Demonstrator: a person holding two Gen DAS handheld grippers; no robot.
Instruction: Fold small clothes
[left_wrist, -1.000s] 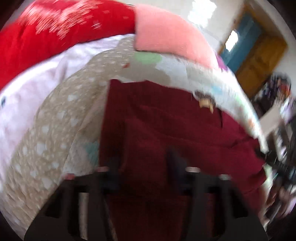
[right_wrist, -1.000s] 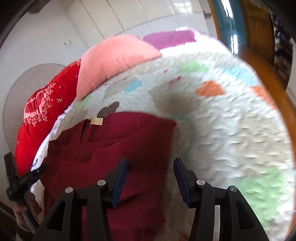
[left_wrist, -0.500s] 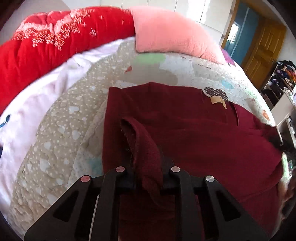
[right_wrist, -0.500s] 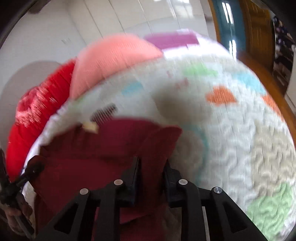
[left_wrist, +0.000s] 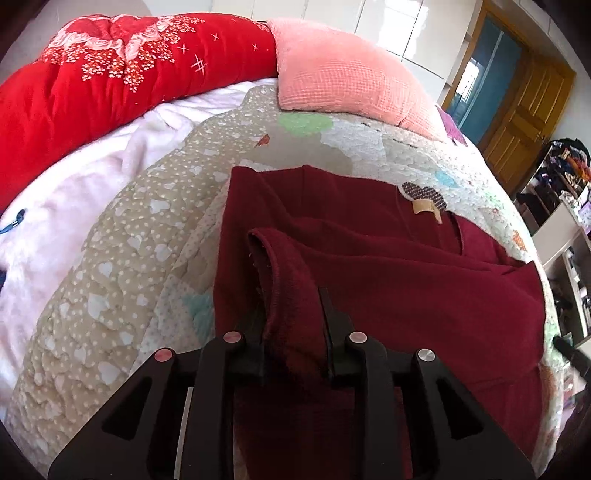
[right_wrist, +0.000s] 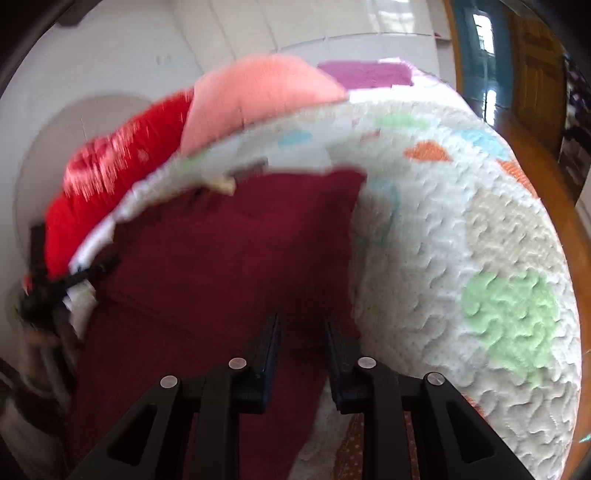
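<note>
A dark red garment (left_wrist: 406, 280) with a tan label near its collar lies spread on a patchwork quilt (left_wrist: 122, 236) on a bed. My left gripper (left_wrist: 293, 314) is shut on a raised fold of its left edge. In the right wrist view the same garment (right_wrist: 221, 266) fills the lower left. My right gripper (right_wrist: 301, 332) is shut on its right edge, with red cloth between the fingers. The left gripper tool (right_wrist: 48, 291) shows at the far left of that view, blurred.
A red flowered duvet (left_wrist: 92, 74) and a pink pillow (left_wrist: 343, 74) lie at the bed's head. A pale pink blanket (left_wrist: 74, 184) lies to the left. The quilt's right edge (right_wrist: 554, 258) drops to a wooden floor. Shelves (left_wrist: 565, 221) stand at the right.
One second ago both grippers were open over the garment. Each then closed on an edge of the cloth. The folds are now lifted slightly and carried further over the garment.
</note>
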